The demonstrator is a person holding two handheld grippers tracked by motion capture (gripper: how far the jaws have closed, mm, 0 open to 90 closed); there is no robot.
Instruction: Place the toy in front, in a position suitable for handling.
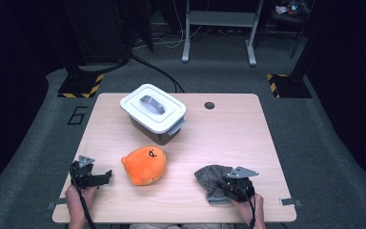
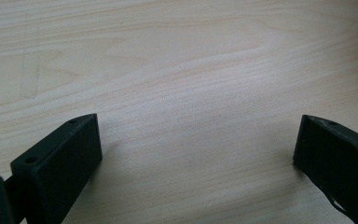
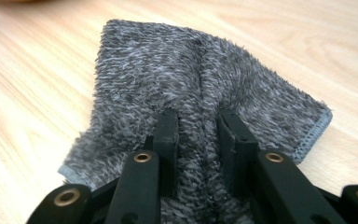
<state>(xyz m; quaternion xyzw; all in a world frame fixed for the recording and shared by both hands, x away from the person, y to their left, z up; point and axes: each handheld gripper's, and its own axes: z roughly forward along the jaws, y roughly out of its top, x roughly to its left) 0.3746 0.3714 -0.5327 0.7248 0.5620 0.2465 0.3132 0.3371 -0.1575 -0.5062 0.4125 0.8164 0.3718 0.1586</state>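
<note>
Right tool (image 3: pixel 198 128) pinches a ridge of the grey fuzzy cloth (image 3: pixel 182 84) on the worktop (image 1: pixel 248 129), apparently unlifted, while left tool (image 2: pixel 196 154) rests open over bare wood.

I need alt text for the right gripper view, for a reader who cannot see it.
The right gripper pinches a raised fold of a fuzzy grey cloth between its two black jaws. The cloth lies on a light wooden table.
</note>
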